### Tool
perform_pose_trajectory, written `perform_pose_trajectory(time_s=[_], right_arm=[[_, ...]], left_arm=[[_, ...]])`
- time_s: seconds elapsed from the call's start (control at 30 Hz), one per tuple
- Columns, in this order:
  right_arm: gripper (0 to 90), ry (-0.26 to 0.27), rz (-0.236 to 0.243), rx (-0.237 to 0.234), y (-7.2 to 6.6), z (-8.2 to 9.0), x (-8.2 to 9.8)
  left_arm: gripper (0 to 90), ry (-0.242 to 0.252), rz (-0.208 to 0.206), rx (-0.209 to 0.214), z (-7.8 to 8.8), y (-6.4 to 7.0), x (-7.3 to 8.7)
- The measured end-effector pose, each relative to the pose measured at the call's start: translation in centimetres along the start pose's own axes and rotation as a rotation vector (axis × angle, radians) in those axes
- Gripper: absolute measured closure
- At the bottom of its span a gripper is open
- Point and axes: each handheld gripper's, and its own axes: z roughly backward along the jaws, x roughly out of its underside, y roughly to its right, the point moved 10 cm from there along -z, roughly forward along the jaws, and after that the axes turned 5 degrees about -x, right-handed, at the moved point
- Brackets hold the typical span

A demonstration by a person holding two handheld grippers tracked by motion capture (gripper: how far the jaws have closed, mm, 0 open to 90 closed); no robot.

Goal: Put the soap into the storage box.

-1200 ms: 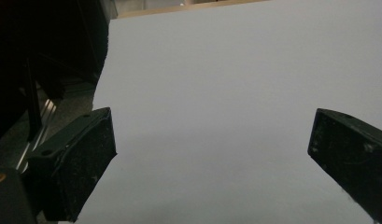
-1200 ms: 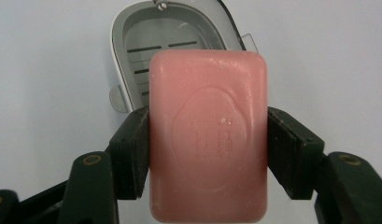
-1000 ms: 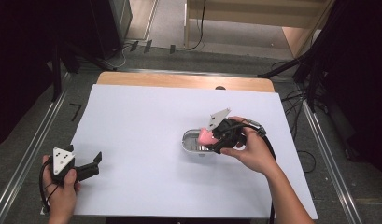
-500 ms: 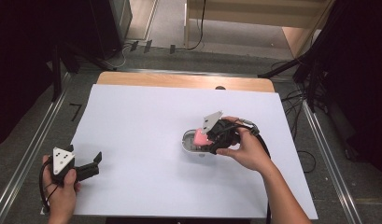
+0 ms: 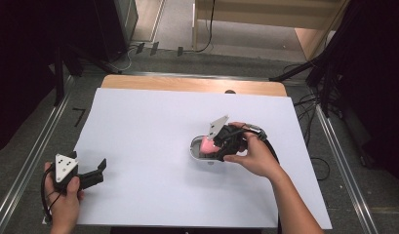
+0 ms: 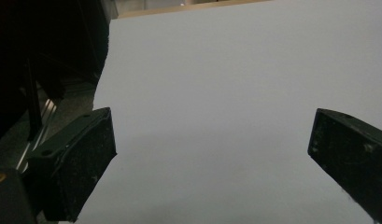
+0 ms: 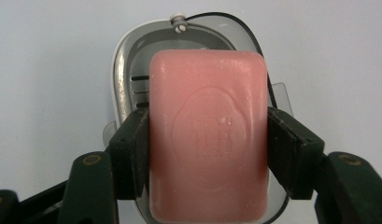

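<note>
Gripping pink soap over a grey dish, right tool mid-table, left tool wide, near-left on white table

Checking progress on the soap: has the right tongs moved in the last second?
Yes. The right tongs, shut on the soap, has shifted left over the dish, judged against the table's far edge.

The left tool rests low at the near left, jaws spread wide. The right tool reaches forward mid-tabletop, jaws clamped on a pink bar.
</note>
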Motion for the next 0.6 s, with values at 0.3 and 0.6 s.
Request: perform_pose_trajectory(time_s=[0.3,0.6], right_arm=[[38.6,0.021,-0.057,-0.035,0.12,-0.26,0.11],[36.1,0.064,-0.099,-0.038,0.48,0.13,-0.01]], left_arm=[[1.0,0.001,-0.002,0.001,0.01,0.03,0.0],[1.0,0.001,-0.001,0.0,0.0,0.02,0.0]])
